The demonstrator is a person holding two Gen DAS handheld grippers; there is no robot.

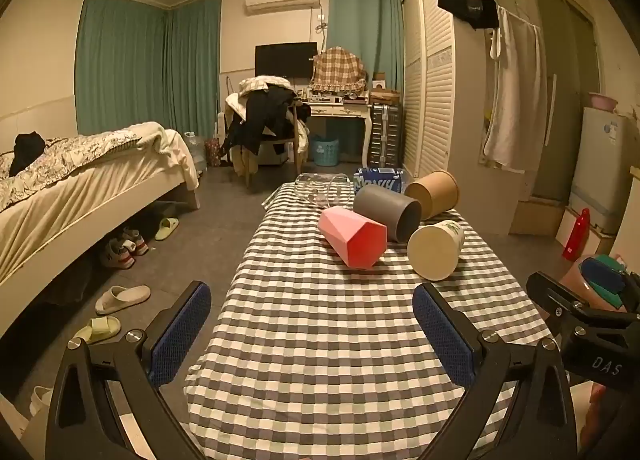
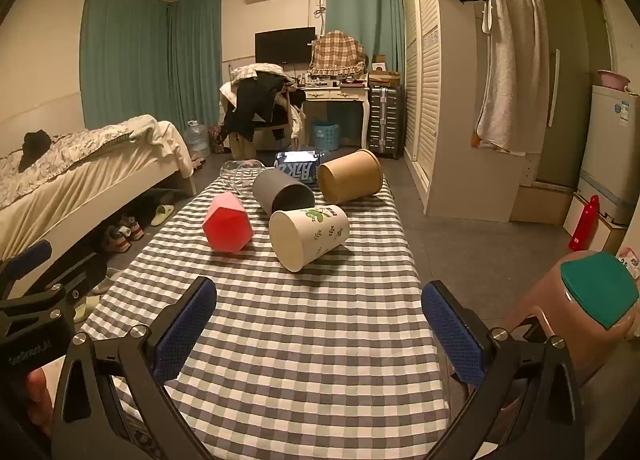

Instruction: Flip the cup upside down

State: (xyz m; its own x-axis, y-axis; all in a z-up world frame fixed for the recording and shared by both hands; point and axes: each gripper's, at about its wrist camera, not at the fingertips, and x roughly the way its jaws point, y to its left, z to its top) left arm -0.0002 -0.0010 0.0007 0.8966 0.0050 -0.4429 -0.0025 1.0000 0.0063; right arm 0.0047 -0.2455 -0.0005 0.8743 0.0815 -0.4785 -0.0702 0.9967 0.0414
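Note:
Several cups lie on their sides on the checkered table: a pink faceted cup, a grey cup, a white cup with a leaf print, a brown paper cup and a clear glass cup at the far end. My left gripper is open and empty over the near table. My right gripper is open and empty, also short of the cups.
A blue packet lies behind the cups. A pink stool with a green top stands right of the table. A bed lies to the left, with slippers and shoes on the floor. A red bottle stands by the fridge.

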